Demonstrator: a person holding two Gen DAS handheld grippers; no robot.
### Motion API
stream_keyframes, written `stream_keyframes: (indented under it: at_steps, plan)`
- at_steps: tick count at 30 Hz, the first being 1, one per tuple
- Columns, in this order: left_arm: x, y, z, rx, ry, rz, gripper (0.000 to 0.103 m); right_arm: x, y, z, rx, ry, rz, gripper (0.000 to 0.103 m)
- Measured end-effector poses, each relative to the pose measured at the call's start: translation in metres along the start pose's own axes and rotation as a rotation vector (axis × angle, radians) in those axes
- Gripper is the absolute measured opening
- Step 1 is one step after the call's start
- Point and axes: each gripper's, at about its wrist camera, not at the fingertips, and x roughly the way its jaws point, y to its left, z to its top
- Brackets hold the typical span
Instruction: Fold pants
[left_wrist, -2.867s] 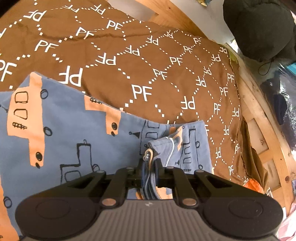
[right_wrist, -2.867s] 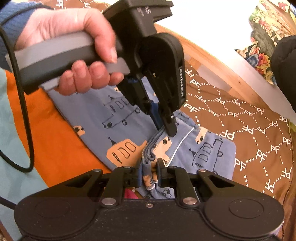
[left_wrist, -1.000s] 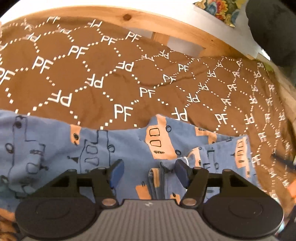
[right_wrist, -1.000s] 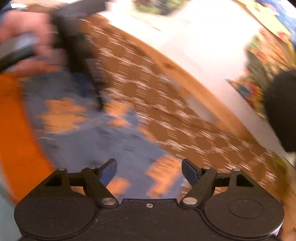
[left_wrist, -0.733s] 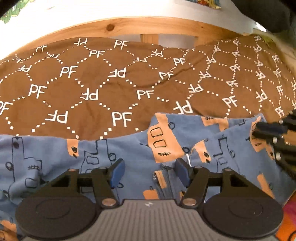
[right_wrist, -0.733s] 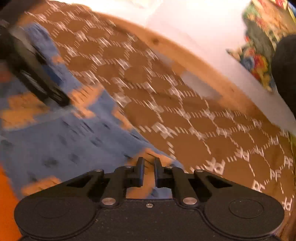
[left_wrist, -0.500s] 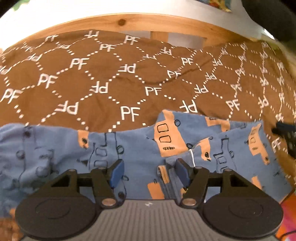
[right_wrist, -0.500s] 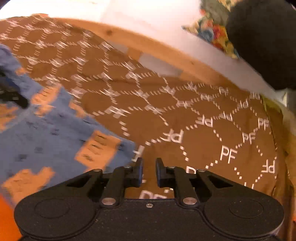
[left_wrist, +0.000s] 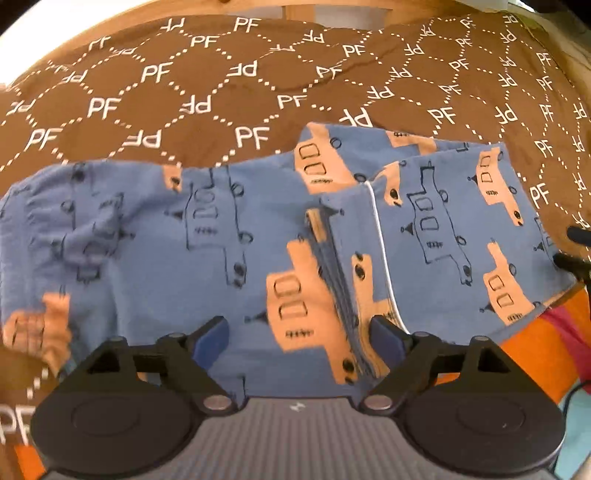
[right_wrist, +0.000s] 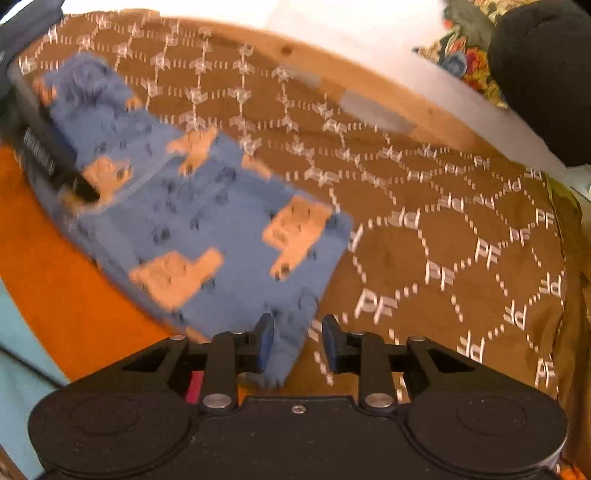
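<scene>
The blue pants (left_wrist: 155, 258) with orange truck prints lie folded on the brown quilt (left_wrist: 221, 74). My left gripper (left_wrist: 297, 338) hovers over them near the stacked fold edge (left_wrist: 332, 266), and its jaws are opening wide with nothing pinched. In the blurred right wrist view, the pants (right_wrist: 207, 229) stretch away to the upper left. My right gripper (right_wrist: 297, 343) sits at their near corner, jaws opening, with the corner lying loose between the pads. The left gripper (right_wrist: 55, 162) shows at the far left over the pants.
A wooden bed frame (right_wrist: 369, 99) borders the quilt (right_wrist: 461, 240) at the back. An orange sheet (right_wrist: 66, 288) lies beside the pants on the near side. A dark bundle (right_wrist: 543, 74) and a flowered cushion (right_wrist: 469, 55) sit beyond the frame.
Both grippers have let go of the pants' folded edge. The left one spread its jaws wider over the fold. The right one swung to the pants' right corner, shut briefly, then parted again.
</scene>
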Motion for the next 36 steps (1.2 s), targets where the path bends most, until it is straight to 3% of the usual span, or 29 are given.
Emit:
stream_keyframes:
  at_steps: [4, 9, 12, 15, 17, 19, 21, 23, 25, 27, 31, 36]
  plan:
    - [-0.008, -0.001, -0.008, -0.002, -0.006, 0.000, 0.089, 0.018, 0.015, -0.002, -0.031, 0.059, 0.042, 0.034]
    - [-0.036, 0.019, -0.012, -0.121, -0.056, -0.011, 0.090, 0.010, 0.007, 0.031, 0.053, -0.067, 0.101, 0.034]
    - [-0.058, 0.039, -0.031, -0.248, -0.122, -0.006, 0.090, 0.020, 0.012, 0.060, 0.059, -0.118, 0.215, 0.036]
    - [-0.072, 0.054, -0.049, -0.321, -0.153, 0.055, 0.090, 0.059, 0.023, 0.079, 0.099, -0.077, 0.359, 0.050]
    - [-0.075, 0.062, -0.053, -0.322, -0.143, 0.142, 0.090, 0.085, 0.035, 0.079, 0.085, 0.003, 0.359, 0.053]
    - [-0.077, 0.073, -0.052, -0.351, -0.159, 0.201, 0.090, 0.074, 0.034, 0.081, 0.146, -0.027, 0.338, 0.053]
    - [-0.083, 0.088, -0.048, -0.409, -0.200, 0.208, 0.090, 0.056, 0.035, 0.082, 0.157, -0.083, 0.319, 0.060]
    - [-0.088, 0.102, -0.046, -0.465, -0.260, 0.215, 0.088, 0.047, 0.041, 0.082, 0.112, -0.108, 0.321, 0.063]
    - [-0.089, 0.111, -0.043, -0.491, -0.289, 0.221, 0.068, 0.041, 0.052, 0.082, 0.026, -0.137, 0.332, 0.062]
    - [-0.084, 0.117, -0.040, -0.511, -0.273, 0.200, 0.060, 0.044, 0.055, 0.089, -0.029, -0.152, 0.340, 0.062]
    - [-0.076, 0.130, -0.045, -0.595, -0.293, 0.145, 0.060, 0.070, 0.056, 0.127, -0.153, -0.163, 0.413, 0.062]
    - [-0.071, 0.145, -0.054, -0.715, -0.366, 0.083, 0.054, 0.117, 0.070, 0.174, -0.298, -0.099, 0.604, 0.059]
